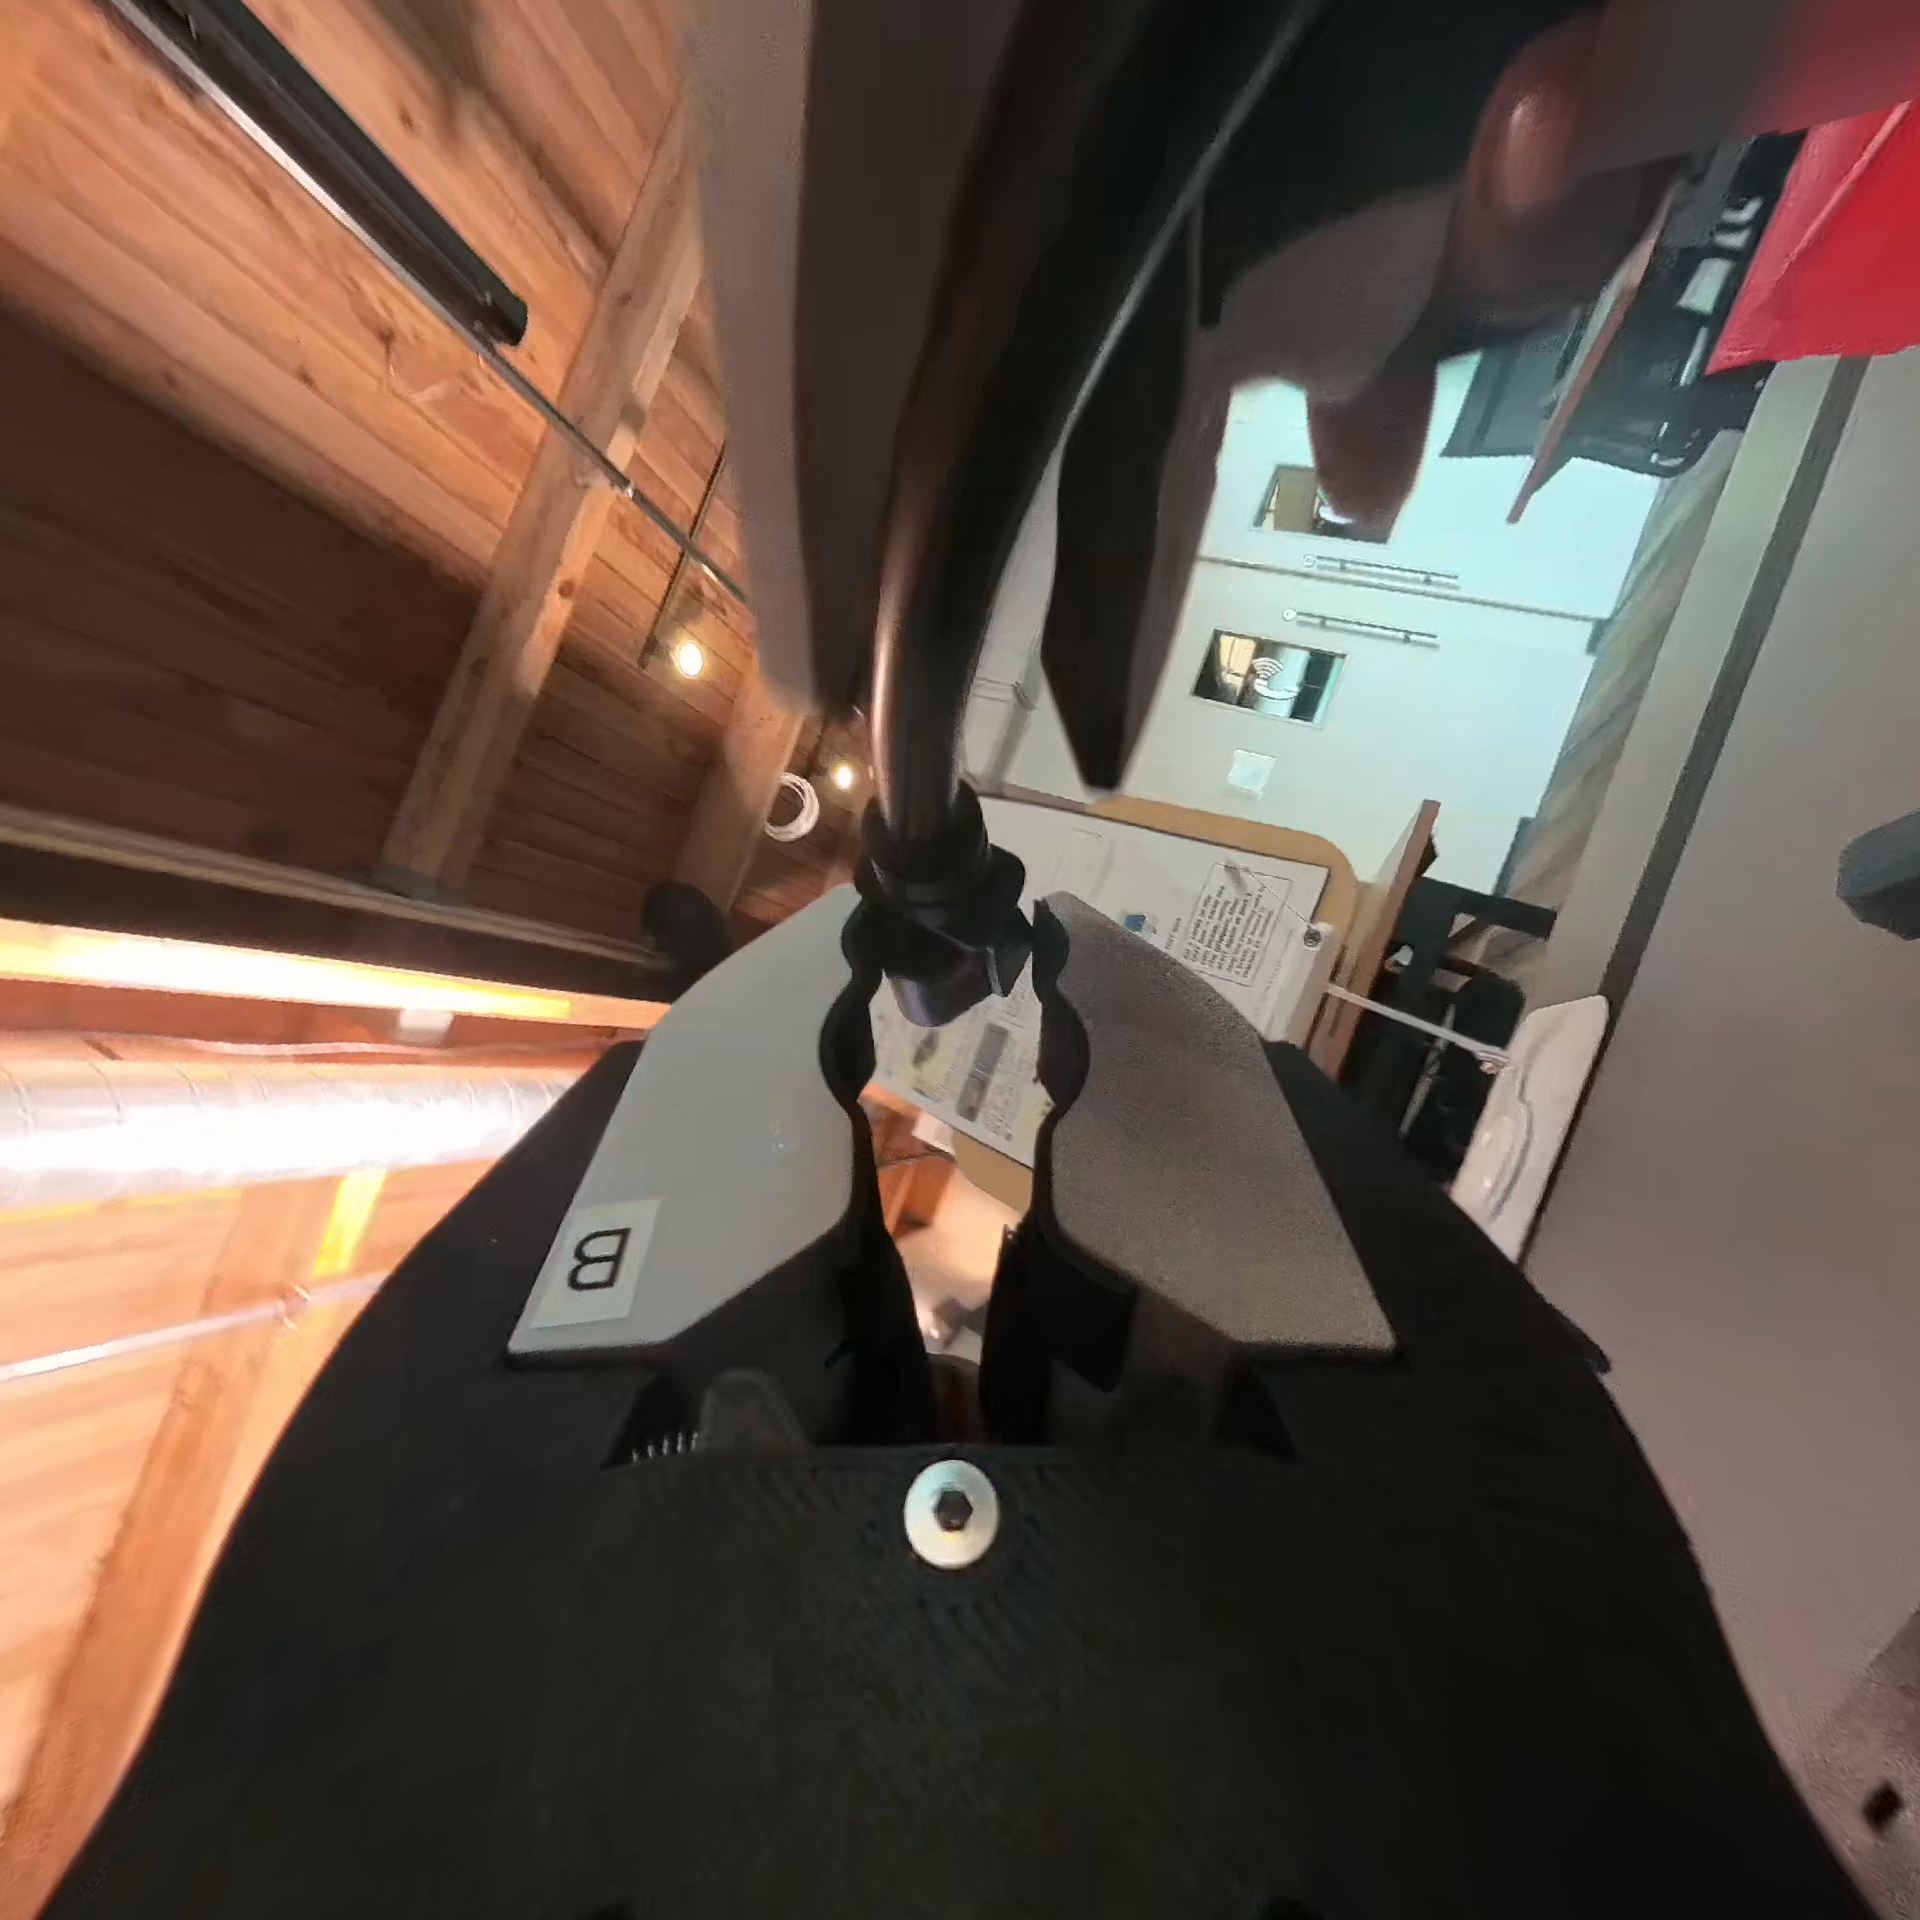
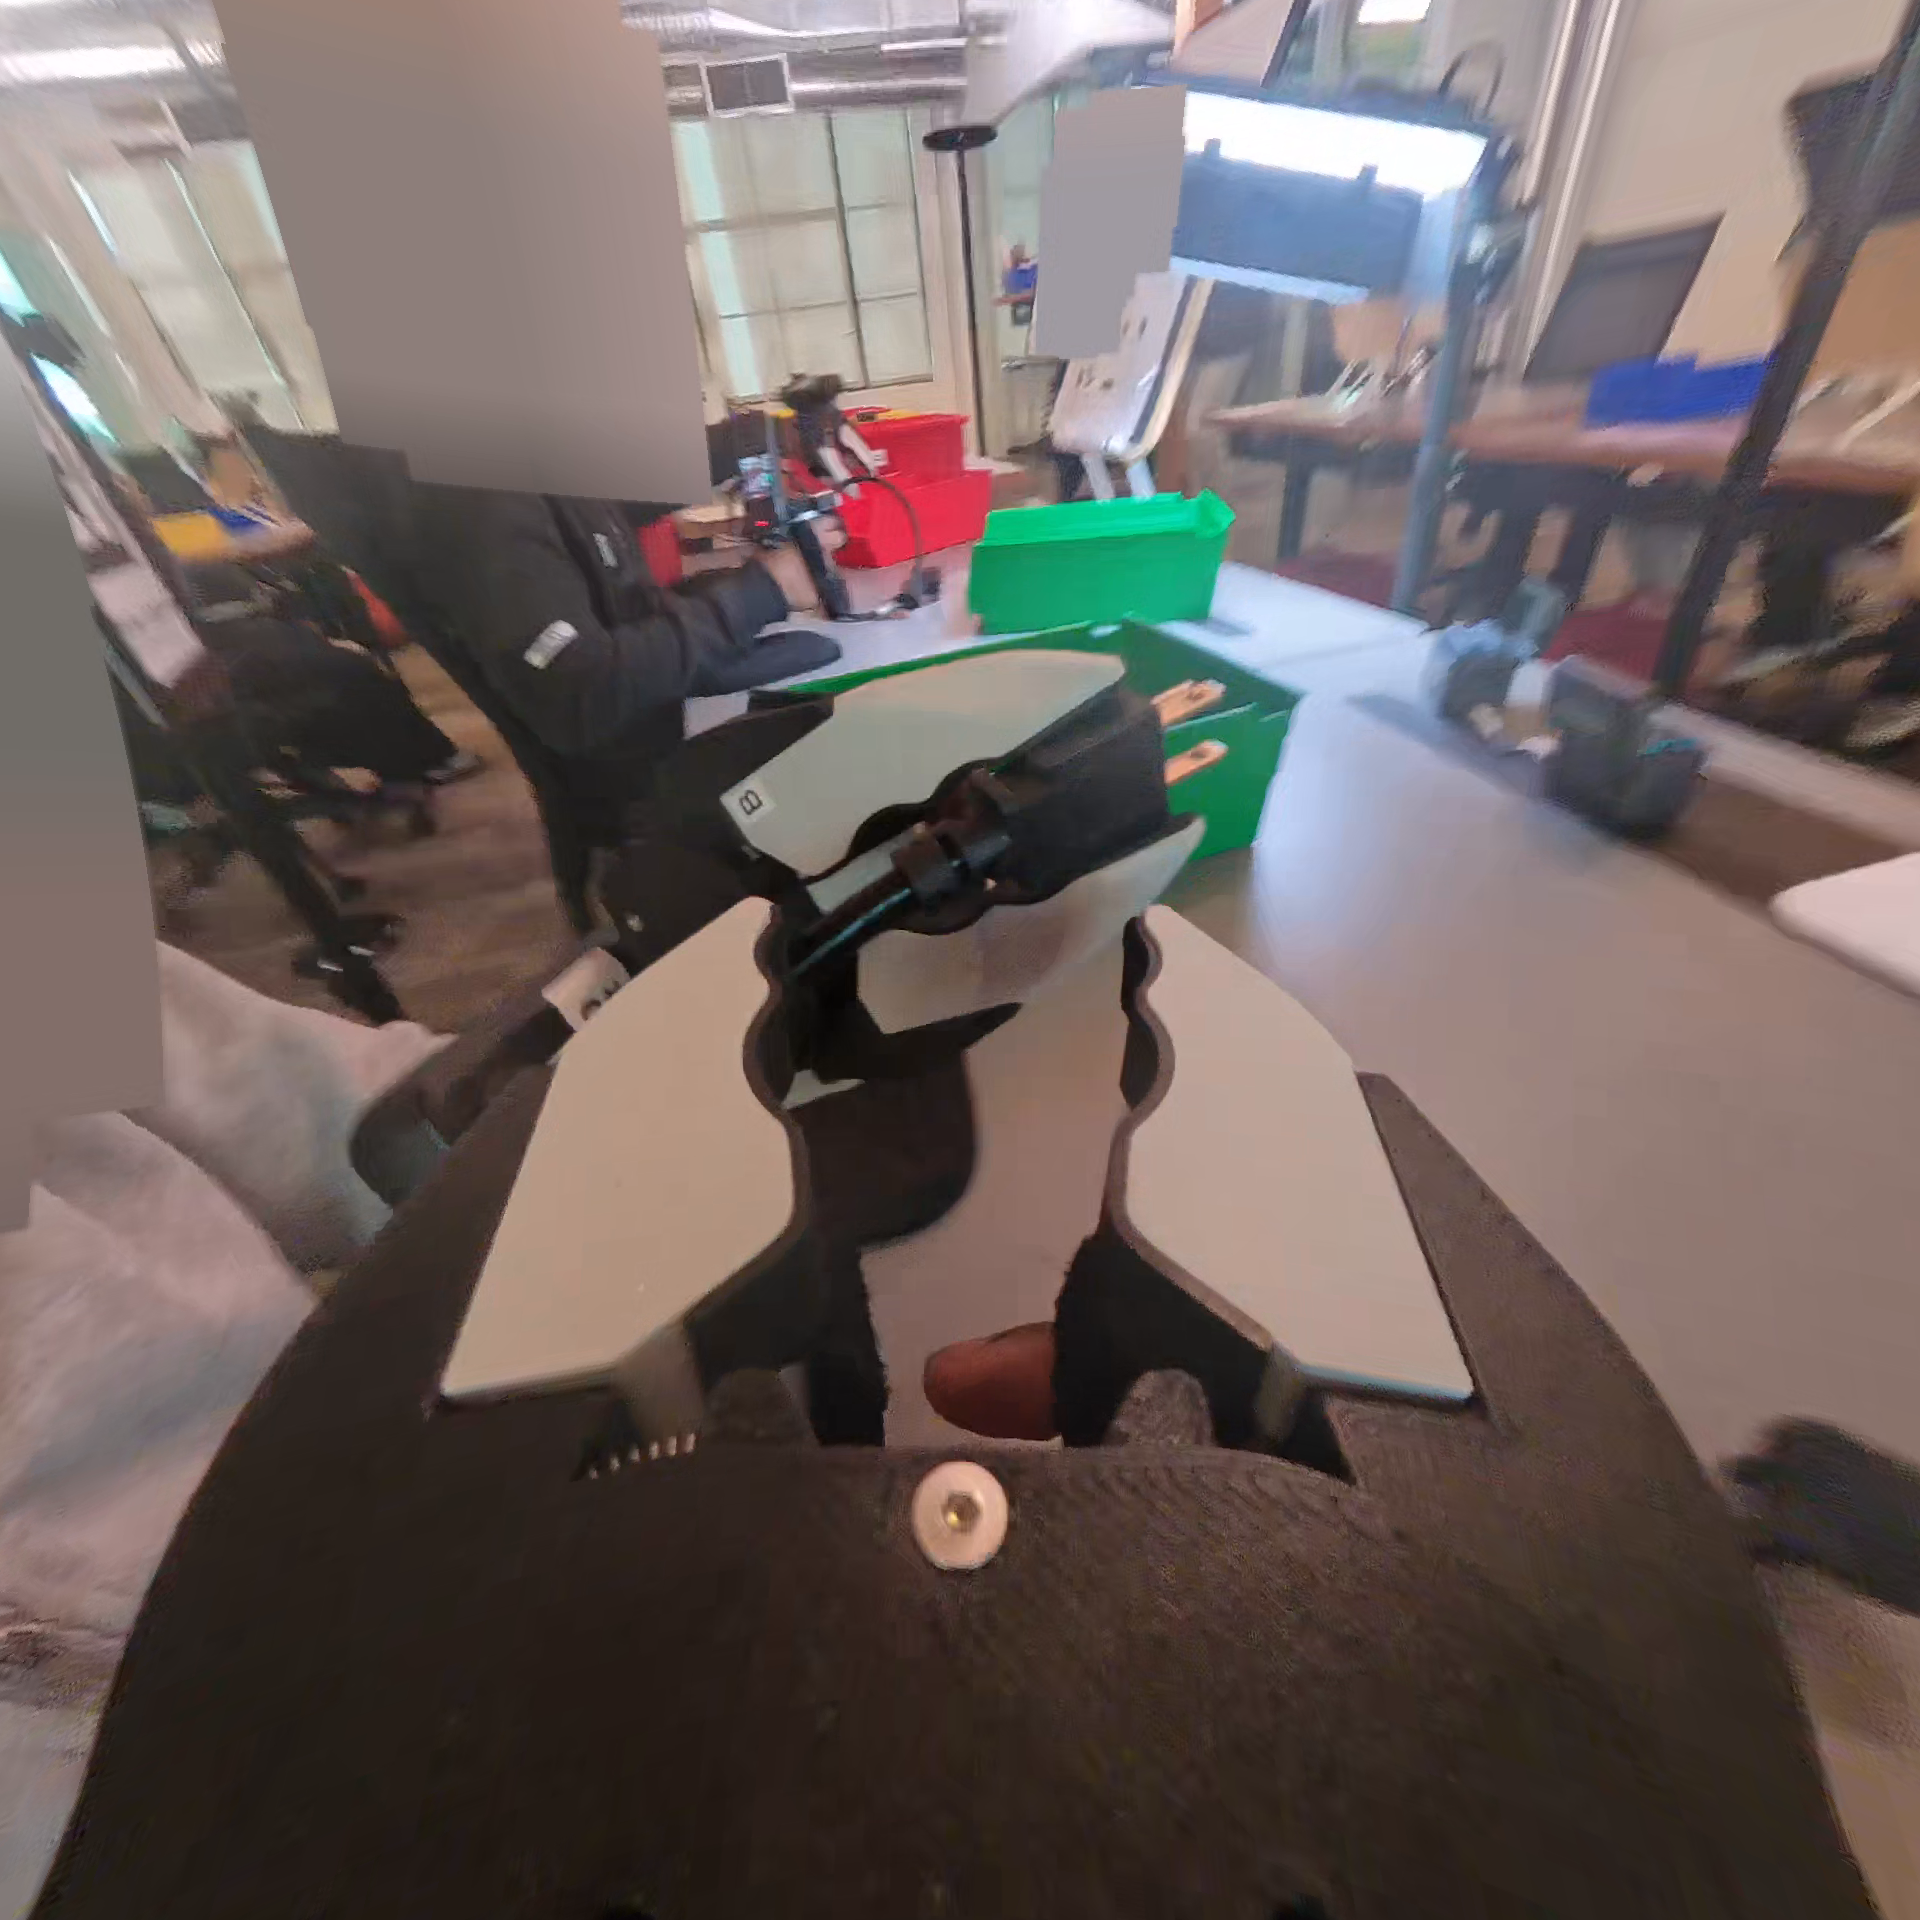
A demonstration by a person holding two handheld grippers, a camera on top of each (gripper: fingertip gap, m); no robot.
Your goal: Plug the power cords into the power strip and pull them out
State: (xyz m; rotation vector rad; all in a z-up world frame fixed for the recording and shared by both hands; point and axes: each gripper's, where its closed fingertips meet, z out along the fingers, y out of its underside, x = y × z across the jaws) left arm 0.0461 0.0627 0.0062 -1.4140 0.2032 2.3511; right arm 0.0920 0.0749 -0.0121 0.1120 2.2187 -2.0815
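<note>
My left gripper [image 1: 945,935] is shut on a black power plug [image 1: 935,914] at its fingertips, and the black cord [image 1: 914,623] curves away upward. The left wrist view is tilted up at a wooden ceiling. In the right wrist view the left gripper [image 2: 1138,753] holds the plug [image 2: 1081,774] above the grey table [image 2: 1455,987], its copper prongs [image 2: 1195,732] pointing right. My right gripper [image 2: 956,925] is open and empty just behind the left one, its jaws either side of the cord [image 2: 862,930]. The right gripper's fingers [image 1: 790,416] show in the left wrist view. No power strip is in view.
Green bins [image 2: 1101,561] stand on the table just past the plug, with red bins [image 2: 914,488] farther back. A person in a black jacket [image 2: 582,644] works at another table to the left. Dark devices [image 2: 1600,727] sit at the right, and a white object [image 2: 1849,914] at the right edge.
</note>
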